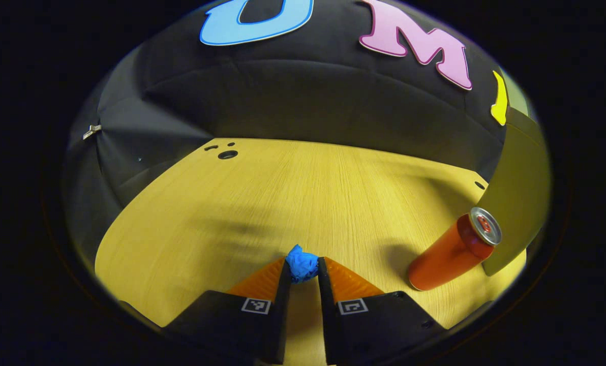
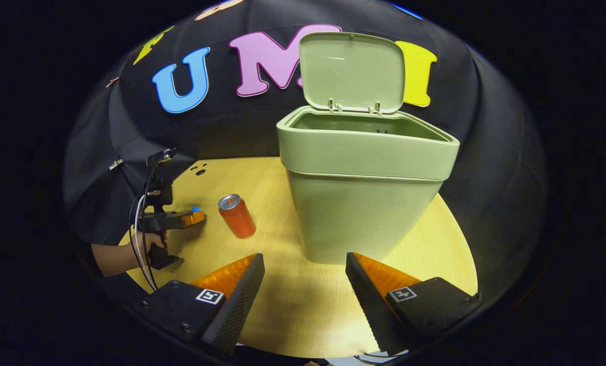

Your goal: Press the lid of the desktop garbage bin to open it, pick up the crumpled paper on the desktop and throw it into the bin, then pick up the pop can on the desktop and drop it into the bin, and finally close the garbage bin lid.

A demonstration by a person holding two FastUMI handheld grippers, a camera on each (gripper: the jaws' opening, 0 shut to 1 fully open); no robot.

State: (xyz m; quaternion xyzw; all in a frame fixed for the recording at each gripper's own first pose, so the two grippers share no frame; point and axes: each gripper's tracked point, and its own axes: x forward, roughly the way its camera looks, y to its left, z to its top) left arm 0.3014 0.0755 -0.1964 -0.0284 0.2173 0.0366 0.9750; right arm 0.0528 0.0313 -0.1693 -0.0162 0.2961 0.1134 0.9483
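While paper is clamped, can beside bin

— What's carrying everything?
— A pale wood-grain counter with a curved near edge, seen past my right jaws.
— What sits on it?
— A green garbage bin at twelve o'clock in my right gripper view, lid standing up, its base flat on the wood. An orange pop can stands upright at ten o'clock, apart from the bin.
— Anything else?
— In my left gripper view, the can stands at three o'clock. Small round holes mark the counter's far edge at eleven o'clock.
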